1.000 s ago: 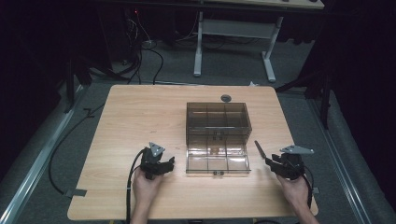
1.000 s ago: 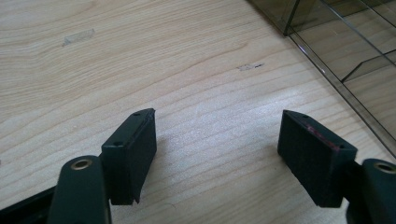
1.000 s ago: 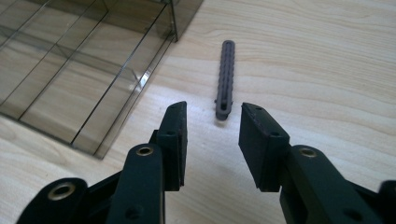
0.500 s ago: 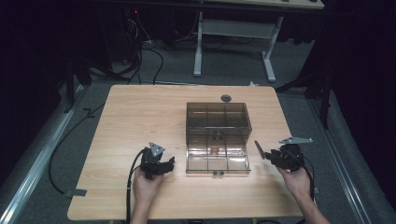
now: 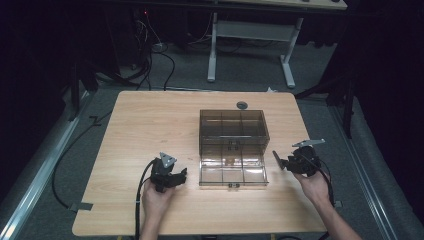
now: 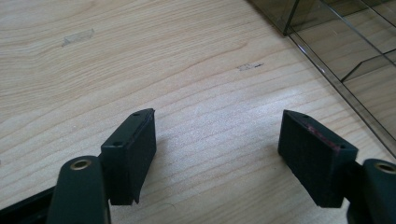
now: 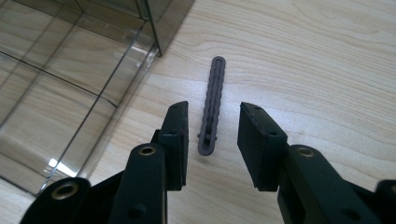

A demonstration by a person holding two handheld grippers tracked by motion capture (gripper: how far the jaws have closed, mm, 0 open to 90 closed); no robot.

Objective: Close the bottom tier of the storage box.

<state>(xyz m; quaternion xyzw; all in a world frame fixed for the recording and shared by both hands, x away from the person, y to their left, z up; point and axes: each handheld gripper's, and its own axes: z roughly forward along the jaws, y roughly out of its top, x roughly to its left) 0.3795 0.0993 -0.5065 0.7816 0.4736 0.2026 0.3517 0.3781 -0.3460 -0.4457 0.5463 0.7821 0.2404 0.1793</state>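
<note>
Two grippers over a wooden table (image 5: pixel 140 125), one in each of the person's hands, seen in the high view. Left gripper (image 5: pixel 172 176) sits low by the near-left corner of a clear smoke-tinted compartment box (image 5: pixel 232 145), its lid standing open at the back. Right gripper (image 5: pixel 278 161) sits just beside the box's right edge, a thin dark strip (image 5: pixel 275 159) at its tips. Small round dark object (image 5: pixel 242 105) on the table beyond the box.

Left gripper view: left gripper (image 6: pixel 219 140) jaws stand wide apart, nothing between them, bare wood beneath. Corner of the box (image 6: pixel 336 51) at upper right, apart from the jaws.

Right gripper view: right gripper (image 7: pixel 212 135) jaws partly apart, having just been opening slightly; the strip (image 7: pixel 212 102), a grey-brown ridged plastic piece, runs away from between the jaws. Its near end lies in the gap, and neither pad presses on it. Box wall (image 7: pixel 116 60) to its left, near, not touching.
</note>
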